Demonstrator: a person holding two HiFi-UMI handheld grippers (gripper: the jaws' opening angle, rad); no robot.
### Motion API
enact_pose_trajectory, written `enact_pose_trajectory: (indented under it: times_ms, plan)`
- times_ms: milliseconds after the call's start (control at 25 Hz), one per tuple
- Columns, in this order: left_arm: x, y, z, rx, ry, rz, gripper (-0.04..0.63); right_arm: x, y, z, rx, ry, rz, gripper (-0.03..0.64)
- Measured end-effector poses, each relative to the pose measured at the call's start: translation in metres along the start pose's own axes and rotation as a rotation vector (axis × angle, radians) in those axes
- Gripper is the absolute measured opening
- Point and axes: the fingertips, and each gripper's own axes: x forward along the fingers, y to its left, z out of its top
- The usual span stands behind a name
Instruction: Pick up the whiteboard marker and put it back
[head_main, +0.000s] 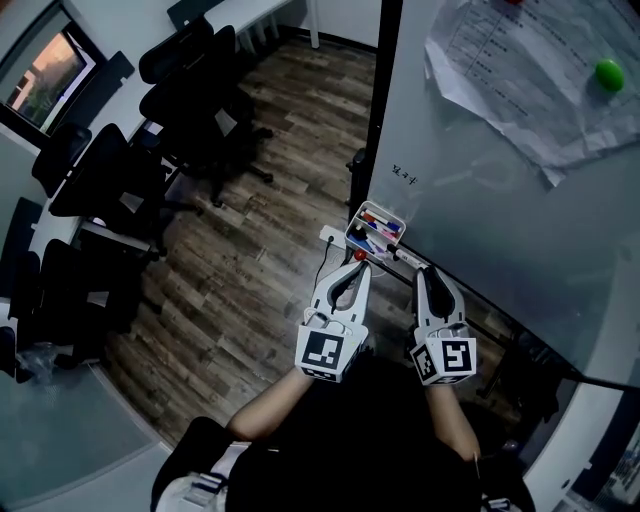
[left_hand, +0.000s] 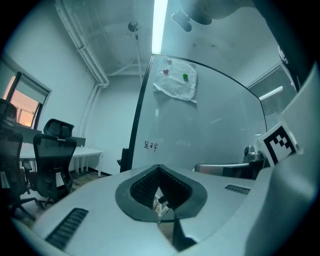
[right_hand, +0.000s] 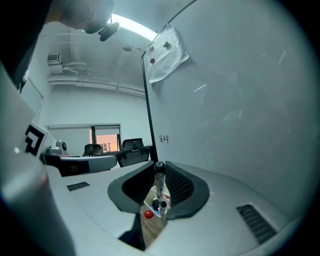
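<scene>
The whiteboard marker, white with a black cap, stands upright between the tips of my right gripper, which is shut on it. In the head view the right gripper sits just right of the small marker tray fixed at the whiteboard's lower edge. That tray holds several markers and shows just below the held marker's lower end. My left gripper is shut with nothing in it, its tips close to the tray's near side. Through its jaws only a sliver of the tray shows.
The glass whiteboard fills the right side, with papers pinned by a green magnet and small writing. A red knob sits by the tray. Black office chairs and desks line the wooden floor at left.
</scene>
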Motion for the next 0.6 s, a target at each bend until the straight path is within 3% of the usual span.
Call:
enact_pose_trajectory:
  times_ms: [600]
  plan:
    - [-0.0038, -0.0026, 0.0061, 0.028, -0.02, -0.022, 0.008, -0.0082, 0.005, 0.0115, -0.026, -0.048, 0.001, 0.078]
